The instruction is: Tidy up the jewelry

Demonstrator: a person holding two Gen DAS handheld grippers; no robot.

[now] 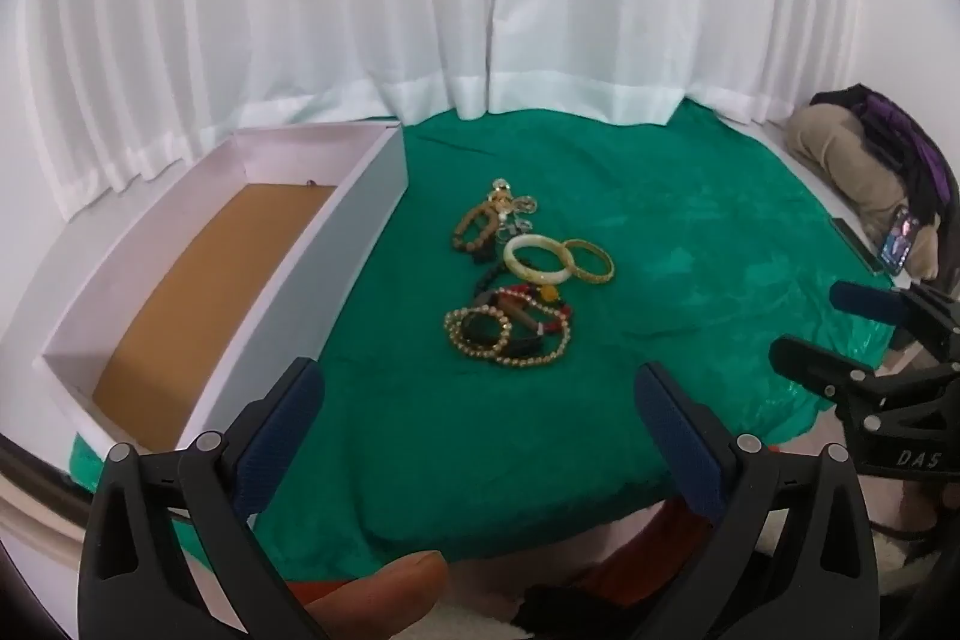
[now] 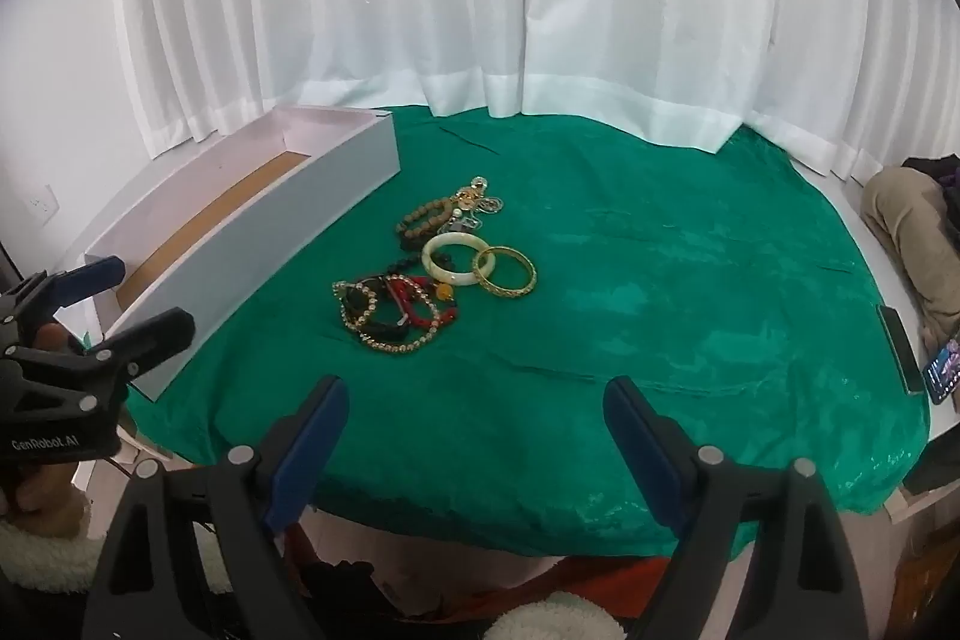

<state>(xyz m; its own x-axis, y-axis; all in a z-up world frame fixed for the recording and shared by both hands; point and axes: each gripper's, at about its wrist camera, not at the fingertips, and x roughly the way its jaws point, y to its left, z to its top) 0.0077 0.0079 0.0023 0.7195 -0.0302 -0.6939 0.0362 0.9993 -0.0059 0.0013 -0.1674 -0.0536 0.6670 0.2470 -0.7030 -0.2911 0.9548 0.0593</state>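
I hold my left hand-held gripper (image 1: 480,418) with its blue-padded fingers spread wide and nothing between them, above the near edge of the crumpled green cloth (image 1: 660,244) that covers the counter. My right hand-held gripper (image 2: 474,436) is spread just as wide, likewise empty, tilted down toward the same cloth.

The jewelry lies in a loose heap near the middle of the green cloth. The pale cream jade-like bangle (image 1: 536,260) sits at the heap's centre, and I place the rest from it. Touching its right side is the gold patterned bangle (image 1: 589,261). Just behind it lies the brown wooden bead bracelet (image 1: 474,232), with a tangle of gold and clear trinkets (image 1: 510,205) beyond that. In front of it are the red and dark beaded pieces (image 1: 528,307), and nearer still the looped string of gold pearl-like beads (image 1: 507,337).

Well to the left of the bangle stands the long white open box with a brown floor (image 1: 354,244), resting on the cloth's left edge.
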